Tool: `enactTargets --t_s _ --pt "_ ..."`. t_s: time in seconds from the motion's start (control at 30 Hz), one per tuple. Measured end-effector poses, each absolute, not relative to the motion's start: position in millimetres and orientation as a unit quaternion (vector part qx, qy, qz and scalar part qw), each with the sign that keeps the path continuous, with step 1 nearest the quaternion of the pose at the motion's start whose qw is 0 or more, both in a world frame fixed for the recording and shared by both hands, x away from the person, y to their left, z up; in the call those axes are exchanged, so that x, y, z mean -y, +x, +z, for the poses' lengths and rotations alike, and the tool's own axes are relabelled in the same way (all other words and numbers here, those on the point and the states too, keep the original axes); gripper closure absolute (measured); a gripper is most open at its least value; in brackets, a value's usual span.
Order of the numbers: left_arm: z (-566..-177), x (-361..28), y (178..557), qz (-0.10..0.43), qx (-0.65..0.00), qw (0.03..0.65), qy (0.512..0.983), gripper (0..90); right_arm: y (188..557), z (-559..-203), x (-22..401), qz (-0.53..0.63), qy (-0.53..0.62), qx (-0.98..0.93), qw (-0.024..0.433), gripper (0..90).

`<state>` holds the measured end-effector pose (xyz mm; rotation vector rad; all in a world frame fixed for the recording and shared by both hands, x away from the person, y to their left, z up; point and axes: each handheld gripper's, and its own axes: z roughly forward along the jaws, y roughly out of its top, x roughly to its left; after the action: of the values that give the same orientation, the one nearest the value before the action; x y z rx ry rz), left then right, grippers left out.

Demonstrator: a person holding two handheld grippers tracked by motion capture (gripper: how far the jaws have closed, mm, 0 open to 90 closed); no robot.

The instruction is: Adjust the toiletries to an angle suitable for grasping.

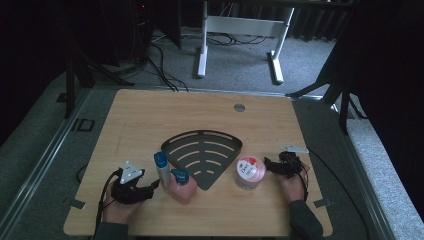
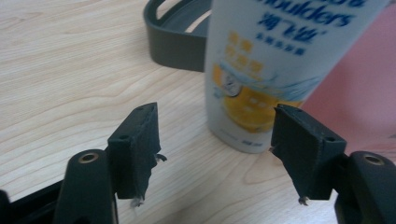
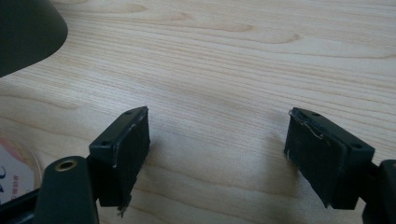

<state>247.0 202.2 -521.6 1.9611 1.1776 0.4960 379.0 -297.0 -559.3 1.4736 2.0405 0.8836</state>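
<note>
white bottle (image 2: 261, 70) stands on wooden table (image 1: 150, 115).

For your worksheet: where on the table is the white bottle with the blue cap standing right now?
In the high view, the white bottle stands left of centre, between the left gripper and the dark corner tray, beside the pink pump bottle.

Light wooden table (image 1: 150, 115) takes the middle of the high view. Dark fan-shaped slotted tray (image 1: 204, 154) lies at frame centre on it. Tall white bottle with blue cap (image 1: 162, 170) stands just left of the tray's lower tip; pink pump bottle (image 1: 183, 186) sits just beside it, lower right. Round clear tub with pink lid (image 1: 248, 172) stands right of the tip. Left gripper (image 1: 150, 187) lies lower left, near both bottles; right gripper (image 1: 270, 165) just right of the tub.
</note>
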Motion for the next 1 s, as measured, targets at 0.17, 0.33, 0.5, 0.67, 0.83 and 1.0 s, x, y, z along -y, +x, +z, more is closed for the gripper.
enactTargets --t_s 0.17,0.33,0.5,0.67,0.83,1.0 --pt "-520 -195 247 0.191 -0.454 0.394 0.776 30.4 379 -559 297 0.322 0.536 -0.744 0.235 21.7" --pt "-519 -185 251 0.196 -0.449 0.389 0.78 30.4 379 -559 297 0.322 0.536 -0.744 0.235 21.7" --pt "-523 -178 257 0.191 -0.448 0.377 0.788 33.8 379 -559 297 0.322 0.536 -0.744 0.235 21.6" --pt "-529 -173 265 0.19 -0.449 0.358 0.796 37.0 379 -559 297 0.322 0.536 -0.744 0.235 21.6" --pt "-531 -178 272 0.198 -0.463 0.348 0.791 43.3 379 -559 297 0.322 0.536 -0.744 0.235 21.6" --pt "-532 -183 280 0.202 -0.473 0.343 0.786 46.9 379 -559 297 0.322 0.536 -0.744 0.235 21.6"
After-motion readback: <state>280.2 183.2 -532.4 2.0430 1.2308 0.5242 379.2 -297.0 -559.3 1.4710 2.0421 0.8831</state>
